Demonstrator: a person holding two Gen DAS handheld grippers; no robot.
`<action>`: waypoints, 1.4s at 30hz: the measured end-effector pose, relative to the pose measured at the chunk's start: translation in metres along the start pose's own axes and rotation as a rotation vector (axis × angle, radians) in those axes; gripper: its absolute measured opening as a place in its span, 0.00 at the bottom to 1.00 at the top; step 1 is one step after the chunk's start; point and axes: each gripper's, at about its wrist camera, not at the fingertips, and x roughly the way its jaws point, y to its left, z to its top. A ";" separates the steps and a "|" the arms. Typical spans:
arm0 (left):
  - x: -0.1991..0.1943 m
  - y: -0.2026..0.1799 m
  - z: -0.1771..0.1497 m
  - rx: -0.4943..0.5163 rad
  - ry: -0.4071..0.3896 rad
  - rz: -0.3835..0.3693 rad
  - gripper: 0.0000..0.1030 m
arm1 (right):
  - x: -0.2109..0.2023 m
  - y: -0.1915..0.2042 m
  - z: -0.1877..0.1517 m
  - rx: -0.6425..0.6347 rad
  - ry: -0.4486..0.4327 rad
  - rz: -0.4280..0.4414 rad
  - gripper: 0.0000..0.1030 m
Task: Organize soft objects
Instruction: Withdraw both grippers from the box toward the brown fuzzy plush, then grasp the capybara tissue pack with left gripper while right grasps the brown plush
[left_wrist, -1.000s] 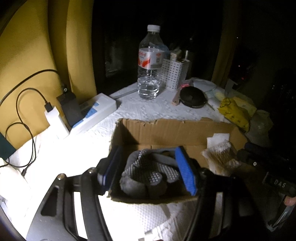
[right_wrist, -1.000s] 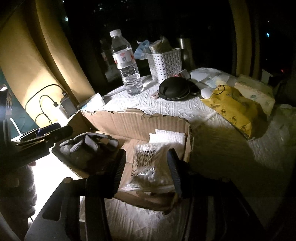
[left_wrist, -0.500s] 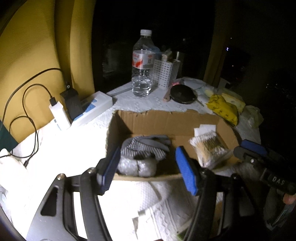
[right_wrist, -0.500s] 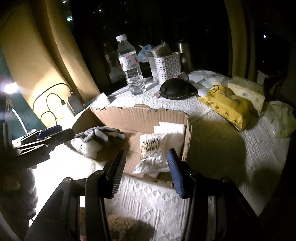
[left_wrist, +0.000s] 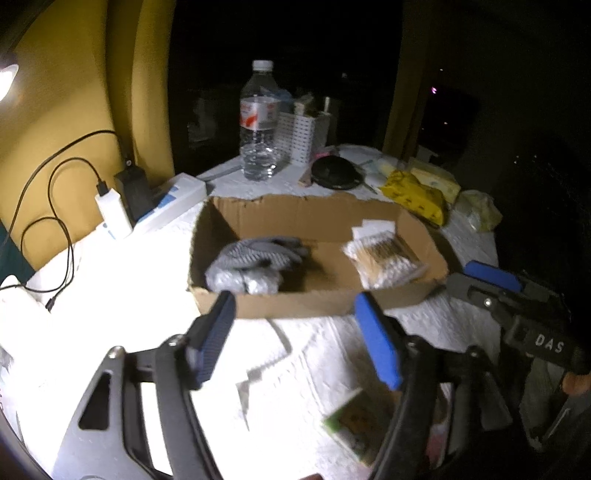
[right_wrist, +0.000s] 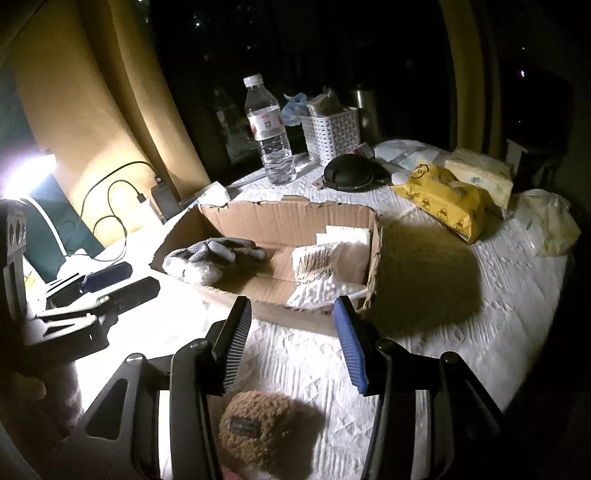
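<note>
A shallow cardboard box (left_wrist: 295, 302) (right_wrist: 258, 218) sits mid-table. In its left half lie grey knit gloves (left_wrist: 255, 262) (right_wrist: 210, 254); in its right half lies a clear bag of cotton swabs (left_wrist: 384, 254) (right_wrist: 317, 269) against white pads (right_wrist: 345, 234). My left gripper (left_wrist: 295, 332) hovers in front of the box's near wall, its jaws opening with nothing between them. My right gripper (right_wrist: 291, 332) is open and empty too, held before the box's near right corner. Just under it lies a brown fuzzy pouch (right_wrist: 258, 428).
Behind the box stand a water bottle (left_wrist: 258, 122) (right_wrist: 271, 136), a white basket (right_wrist: 332, 133), a black round case (right_wrist: 349, 173) and a yellow tissue pack (right_wrist: 443, 199). Chargers and cables (left_wrist: 110, 206) lie left. A small green packet (left_wrist: 354, 424) lies near me.
The left gripper let go of the grey gloves, which now lie in the box, and drew back while its jaws widened. The right gripper also pulled back, bringing the brown pouch into view.
</note>
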 end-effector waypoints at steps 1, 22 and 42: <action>-0.002 -0.002 -0.002 0.004 0.000 -0.005 0.72 | -0.002 0.001 -0.002 0.001 -0.001 -0.001 0.48; -0.023 -0.016 -0.046 0.038 0.041 -0.012 0.73 | -0.026 0.008 -0.040 0.016 0.009 -0.007 0.54; -0.010 -0.005 -0.084 -0.026 0.129 0.018 0.73 | 0.013 0.023 -0.082 0.021 0.122 0.064 0.54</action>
